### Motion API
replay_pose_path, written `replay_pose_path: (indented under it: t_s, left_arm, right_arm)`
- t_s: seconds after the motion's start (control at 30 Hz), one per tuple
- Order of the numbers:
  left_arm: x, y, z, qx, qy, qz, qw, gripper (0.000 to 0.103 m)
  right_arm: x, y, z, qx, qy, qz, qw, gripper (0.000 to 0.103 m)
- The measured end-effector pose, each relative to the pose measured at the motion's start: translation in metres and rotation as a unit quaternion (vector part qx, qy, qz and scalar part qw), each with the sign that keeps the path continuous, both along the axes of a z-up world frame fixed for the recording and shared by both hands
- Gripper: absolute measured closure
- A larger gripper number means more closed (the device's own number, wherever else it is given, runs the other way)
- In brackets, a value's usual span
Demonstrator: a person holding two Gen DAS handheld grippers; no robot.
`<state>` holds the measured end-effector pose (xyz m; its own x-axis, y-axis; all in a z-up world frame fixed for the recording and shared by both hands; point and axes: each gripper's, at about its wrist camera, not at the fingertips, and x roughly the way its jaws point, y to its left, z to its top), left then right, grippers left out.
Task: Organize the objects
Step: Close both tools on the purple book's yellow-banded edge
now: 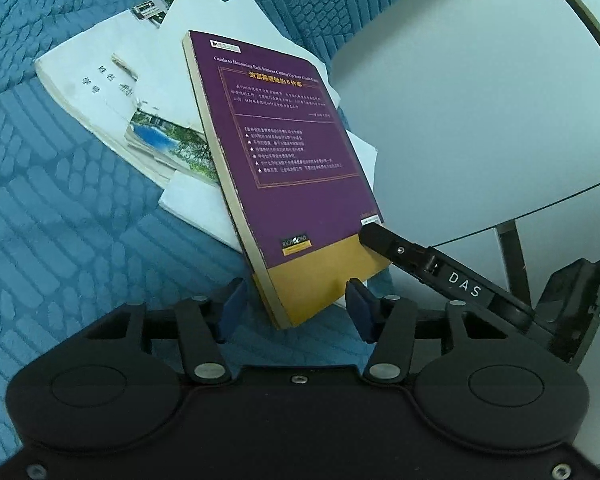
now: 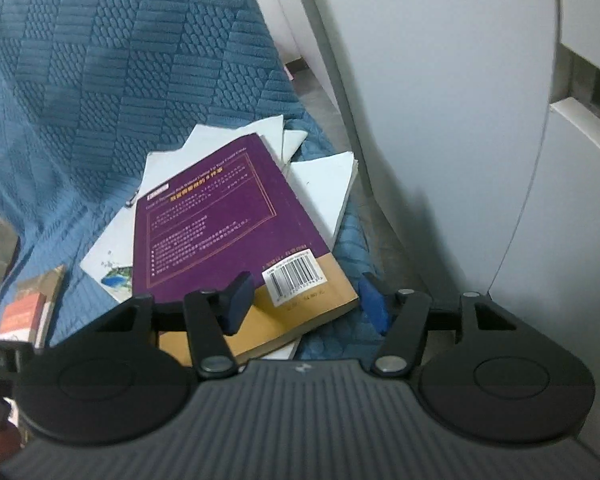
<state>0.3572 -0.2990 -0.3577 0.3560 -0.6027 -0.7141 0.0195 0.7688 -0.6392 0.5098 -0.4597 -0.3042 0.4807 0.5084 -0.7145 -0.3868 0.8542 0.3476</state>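
Left wrist view: one purple book [image 1: 284, 152], two grippers.

Left wrist view: you look steeply down, close over the purple book [image 1: 288, 160] from its near left corner. Right wrist view: same downward tilt, close, from its right corner. Shared: book, white papers [image 2: 324, 184], blue quilt [image 1: 60, 220].

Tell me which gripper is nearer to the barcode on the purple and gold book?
Right. The right gripper straddles the book's corner by the barcode; the left gripper is at the other bottom corner.
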Motion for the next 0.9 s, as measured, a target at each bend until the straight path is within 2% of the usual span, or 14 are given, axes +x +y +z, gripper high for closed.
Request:
replay_pose_path:
  t_s: [0.13, 0.27, 0.37, 0.53, 0.67, 0.9]
  left_arm:
    - [0.002, 0.000, 0.000, -0.005, 0.003, 0.005, 1.0000, 0.058]
    - [-0.002, 0.003, 0.004, 0.005, 0.001, 0.009, 0.9999, 0.059]
    - [-0.006, 0.008, 0.010, 0.009, 0.005, 0.012, 0.9999, 0.059]
    - [-0.018, 0.024, 0.026, 0.015, 0.008, 0.015, 0.9997, 0.060]
    - [-0.029, 0.034, 0.038, 0.017, 0.006, 0.012, 0.9998, 0.061]
    - [-0.052, 0.039, 0.057, 0.029, -0.004, -0.008, 0.9995, 0.061]
  right_arm:
    - [0.002, 0.000, 0.002, -0.004, -0.005, 0.004, 1.000, 0.050]
    - [-0.001, -0.006, 0.008, 0.001, -0.006, 0.011, 1.000, 0.065]
    - [-0.006, -0.011, 0.013, 0.009, 0.004, 0.018, 1.000, 0.069]
    - [-0.024, -0.009, 0.021, 0.021, 0.020, 0.028, 0.999, 0.072]
    - [-0.047, -0.004, 0.035, 0.006, 0.010, 0.032, 0.999, 0.072]
    - [-0.077, -0.010, 0.051, 0.007, 0.017, 0.019, 1.000, 0.072]
